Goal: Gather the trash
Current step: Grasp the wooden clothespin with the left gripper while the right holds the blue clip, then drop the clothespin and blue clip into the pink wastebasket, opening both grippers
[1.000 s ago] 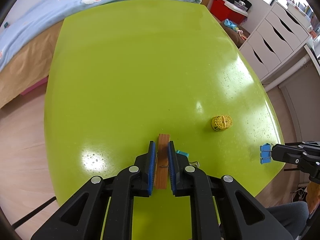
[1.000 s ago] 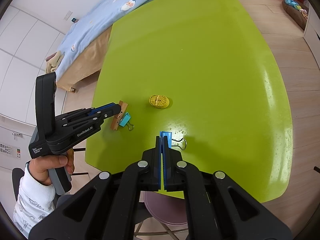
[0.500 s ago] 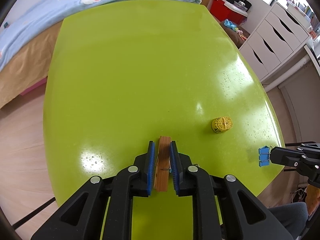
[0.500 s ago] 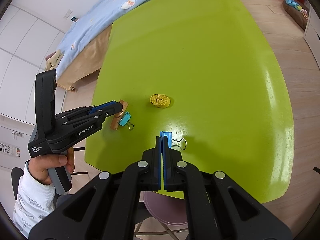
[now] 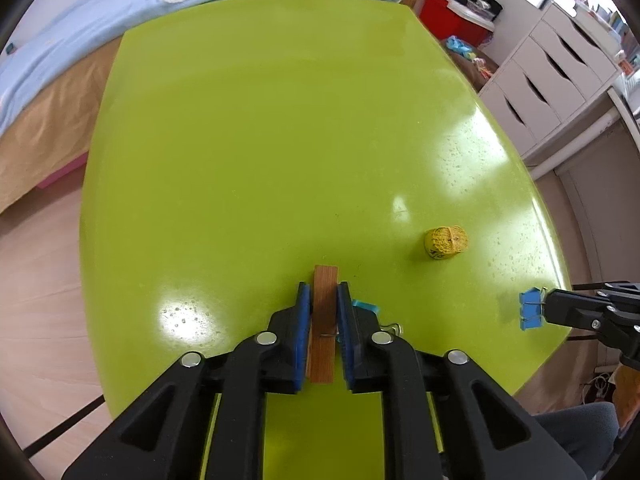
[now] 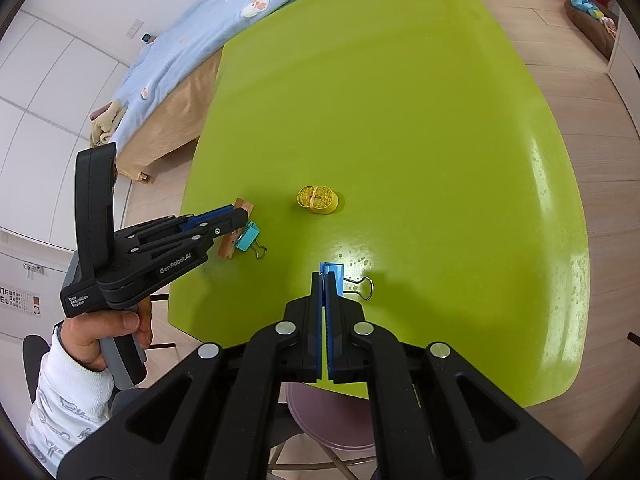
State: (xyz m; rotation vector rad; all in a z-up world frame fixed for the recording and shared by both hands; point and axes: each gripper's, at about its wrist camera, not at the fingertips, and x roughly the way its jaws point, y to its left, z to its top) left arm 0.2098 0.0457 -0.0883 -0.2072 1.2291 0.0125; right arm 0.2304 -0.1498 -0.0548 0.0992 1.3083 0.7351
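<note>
Your left gripper [image 5: 323, 300] has just closed onto the wooden clothespin [image 5: 322, 322] on the green table [image 5: 280, 140]. Your right gripper [image 6: 325, 280] stays clamped on the blue binder clip [image 6: 335, 276].

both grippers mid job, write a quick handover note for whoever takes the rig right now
Left gripper: jaws just closing around the wooden peg, which lies on the green table; pads are at its sides.
Right gripper: shut on the blue clip at the table's near edge.
Left on the table: a teal clip beside the peg, and the yellow roll further in.
Done: two items gripped, neither carried off.
Left to do: lift both away, then collect the teal clip and the roll. No bin is in view.
</note>
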